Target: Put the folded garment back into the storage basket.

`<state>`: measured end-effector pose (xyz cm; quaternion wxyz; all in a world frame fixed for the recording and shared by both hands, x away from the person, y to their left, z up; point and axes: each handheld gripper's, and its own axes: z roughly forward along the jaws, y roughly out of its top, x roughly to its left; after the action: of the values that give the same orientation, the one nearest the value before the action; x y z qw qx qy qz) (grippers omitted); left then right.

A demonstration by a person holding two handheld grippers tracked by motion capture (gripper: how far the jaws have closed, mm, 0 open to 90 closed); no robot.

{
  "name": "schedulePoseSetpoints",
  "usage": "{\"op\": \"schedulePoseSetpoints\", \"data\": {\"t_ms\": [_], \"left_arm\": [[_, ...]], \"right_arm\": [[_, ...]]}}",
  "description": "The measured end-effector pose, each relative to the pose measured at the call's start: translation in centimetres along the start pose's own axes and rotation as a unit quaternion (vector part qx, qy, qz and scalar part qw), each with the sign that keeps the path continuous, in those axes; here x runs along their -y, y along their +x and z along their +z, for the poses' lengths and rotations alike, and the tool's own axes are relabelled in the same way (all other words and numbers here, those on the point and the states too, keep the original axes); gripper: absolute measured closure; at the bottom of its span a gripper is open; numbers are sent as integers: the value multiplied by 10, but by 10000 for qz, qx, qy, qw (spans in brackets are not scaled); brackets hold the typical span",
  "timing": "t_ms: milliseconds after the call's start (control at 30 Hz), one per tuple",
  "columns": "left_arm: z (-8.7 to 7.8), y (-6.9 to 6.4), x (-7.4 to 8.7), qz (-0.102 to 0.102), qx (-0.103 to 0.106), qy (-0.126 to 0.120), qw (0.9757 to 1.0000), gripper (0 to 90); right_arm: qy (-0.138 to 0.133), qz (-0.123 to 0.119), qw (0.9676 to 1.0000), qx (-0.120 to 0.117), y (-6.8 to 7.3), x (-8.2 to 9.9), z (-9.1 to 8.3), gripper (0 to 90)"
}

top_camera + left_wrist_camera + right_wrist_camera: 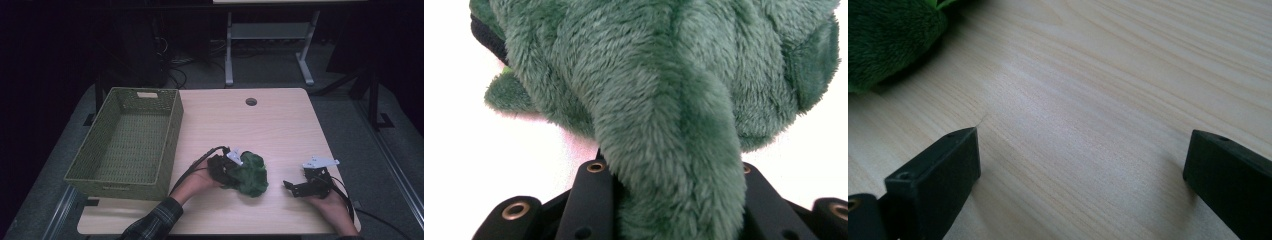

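Observation:
A green plush toy [251, 175] lies on the wooden table [270, 125], near its front edge. My left gripper [231, 171] reaches into it from the left. In the left gripper view a thick furry limb of the plush toy [664, 100] runs down between the two black jaws, and the left gripper [671, 170] presses on it from both sides. My right gripper [292, 188] rests low over bare table to the right of the toy. In its own view the right gripper [1083, 150] stands wide open with only wood between its jaws, and the plush toy [888, 40] sits at the upper left.
A green woven basket [172, 135] with nothing in it stands on the left part of the table, beside my left hand. A round cable hole [251, 102] sits near the far edge. Beyond the table stand a desk frame [229, 55] and loose cables on the floor.

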<state>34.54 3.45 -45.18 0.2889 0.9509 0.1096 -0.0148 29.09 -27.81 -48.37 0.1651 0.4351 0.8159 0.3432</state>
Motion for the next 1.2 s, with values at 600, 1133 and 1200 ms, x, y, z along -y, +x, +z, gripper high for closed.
{"op": "schedulePoseSetpoints", "data": {"t_ms": [600,1133,1200], "left_arm": [[-27,0,-2,-303,130,-221,9992,721],[-89,-1,-10,-478,-82,-509,9975,718],[-96,0,-10,-481,-127,-511,9975,718]], "right_arm": [[5,-2,10000,0,0,0,0,15],[0,0,10000,17,0,0,0,15],[10,21,10000,26,0,0,0,14]]}}
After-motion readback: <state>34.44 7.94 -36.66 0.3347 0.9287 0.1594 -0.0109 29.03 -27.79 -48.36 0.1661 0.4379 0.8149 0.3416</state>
